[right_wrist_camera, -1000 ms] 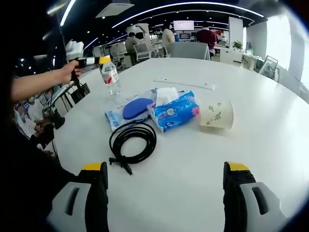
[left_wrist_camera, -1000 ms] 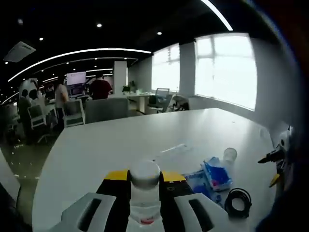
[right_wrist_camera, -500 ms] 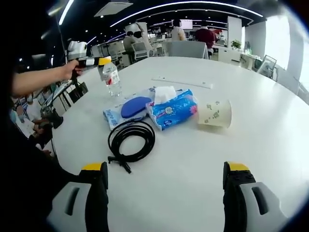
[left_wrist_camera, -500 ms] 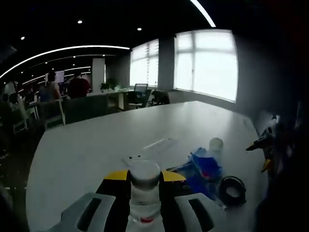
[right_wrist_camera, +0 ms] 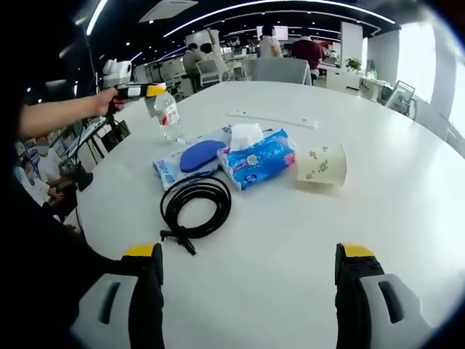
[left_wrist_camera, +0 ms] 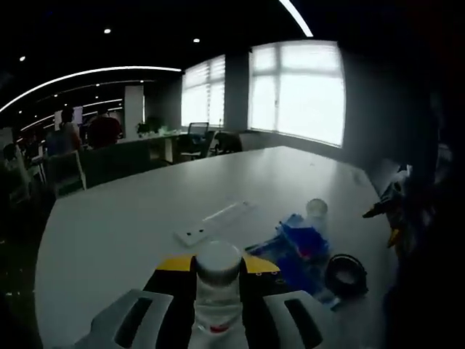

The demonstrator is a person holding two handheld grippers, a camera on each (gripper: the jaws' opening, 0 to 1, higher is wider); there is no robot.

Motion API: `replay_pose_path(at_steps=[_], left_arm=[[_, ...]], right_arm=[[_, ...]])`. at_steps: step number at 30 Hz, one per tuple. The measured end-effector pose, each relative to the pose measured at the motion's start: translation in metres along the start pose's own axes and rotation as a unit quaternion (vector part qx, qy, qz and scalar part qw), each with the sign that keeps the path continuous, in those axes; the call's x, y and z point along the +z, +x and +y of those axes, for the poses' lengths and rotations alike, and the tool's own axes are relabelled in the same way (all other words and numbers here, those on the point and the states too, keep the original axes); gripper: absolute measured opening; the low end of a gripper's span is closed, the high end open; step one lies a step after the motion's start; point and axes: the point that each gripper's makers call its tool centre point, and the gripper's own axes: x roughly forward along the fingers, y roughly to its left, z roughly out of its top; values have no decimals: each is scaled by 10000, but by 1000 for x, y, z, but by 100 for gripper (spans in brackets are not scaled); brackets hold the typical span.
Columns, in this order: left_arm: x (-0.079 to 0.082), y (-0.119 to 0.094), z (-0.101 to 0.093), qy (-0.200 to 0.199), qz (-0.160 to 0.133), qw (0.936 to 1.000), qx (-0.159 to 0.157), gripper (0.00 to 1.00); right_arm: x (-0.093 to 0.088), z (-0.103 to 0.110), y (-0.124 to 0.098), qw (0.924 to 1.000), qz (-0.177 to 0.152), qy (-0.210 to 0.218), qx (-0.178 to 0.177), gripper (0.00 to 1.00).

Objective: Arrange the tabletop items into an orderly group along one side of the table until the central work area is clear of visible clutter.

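Since a second ago the left gripper (left_wrist_camera: 216,291) has swung its view toward the windows, staying clamped on the bottle (left_wrist_camera: 216,287). At upper left of the right gripper view that bottle (right_wrist_camera: 168,116) hangs upright near the desk (right_wrist_camera: 378,196) edge. Mid-frame lie the coiled cable (right_wrist_camera: 195,205), a blue pouch (right_wrist_camera: 190,158), the tissue pack (right_wrist_camera: 258,158) and a tipped paper cup (right_wrist_camera: 321,163), close together. A white strip (right_wrist_camera: 271,119) lies farther back. At the bottom, the right gripper (right_wrist_camera: 247,280) has its jaws wide apart, holding nothing.
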Motion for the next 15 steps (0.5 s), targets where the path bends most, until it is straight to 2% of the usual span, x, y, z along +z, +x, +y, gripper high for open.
replay_pose_path(at_steps=[4, 15], left_arm=[[-1, -2, -1, 89, 55, 9998, -168, 21], [-3, 0, 5, 1, 39, 10000, -91, 22]], right_arm=[[1, 1, 0, 10000, 8, -9, 11, 95], [0, 0, 0, 10000, 12, -19, 15, 95]])
